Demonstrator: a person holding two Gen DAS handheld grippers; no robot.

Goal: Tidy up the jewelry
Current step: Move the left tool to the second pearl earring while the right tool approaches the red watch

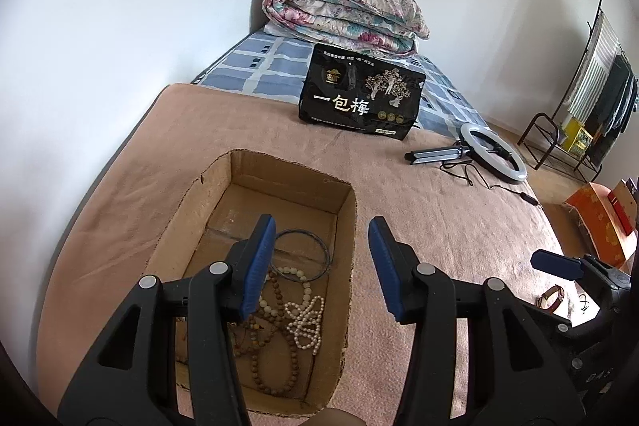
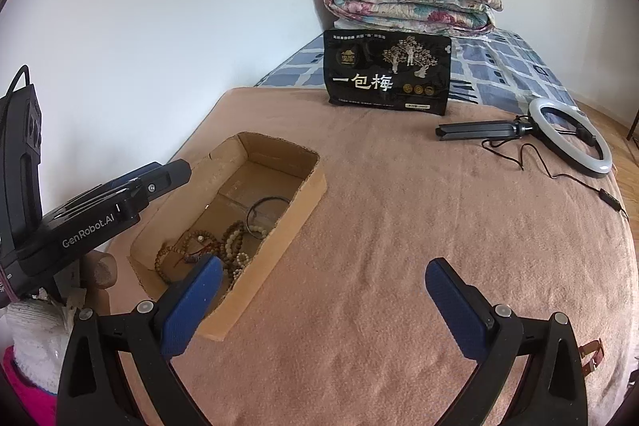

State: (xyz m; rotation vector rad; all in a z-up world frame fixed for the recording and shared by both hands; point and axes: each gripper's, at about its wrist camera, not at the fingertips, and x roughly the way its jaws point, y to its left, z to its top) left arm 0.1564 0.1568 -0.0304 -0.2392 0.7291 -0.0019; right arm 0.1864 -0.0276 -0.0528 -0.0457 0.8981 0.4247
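An open cardboard box (image 1: 187,222) (image 2: 307,194) lies on the pink blanket. Inside it are a dark bangle (image 1: 315,246) (image 2: 255,210), brown bead strings (image 1: 275,358) (image 2: 179,250) and a white pearl string (image 1: 307,322). My left gripper (image 1: 323,266) hovers over the box's right side, open, with nothing between its blue pads. My right gripper (image 2: 323,302) stands wide open and empty over the blanket, just right of the box. A brown-strapped watch (image 1: 553,296) (image 2: 593,356) lies on the blanket at the right.
A black snack bag (image 1: 361,92) (image 2: 387,72) stands behind the box. A ring light on a folded tripod (image 1: 493,150) (image 2: 571,134) lies at the right with its cable. A folded floral quilt (image 1: 343,12) (image 2: 411,0) sits at the bed's far end.
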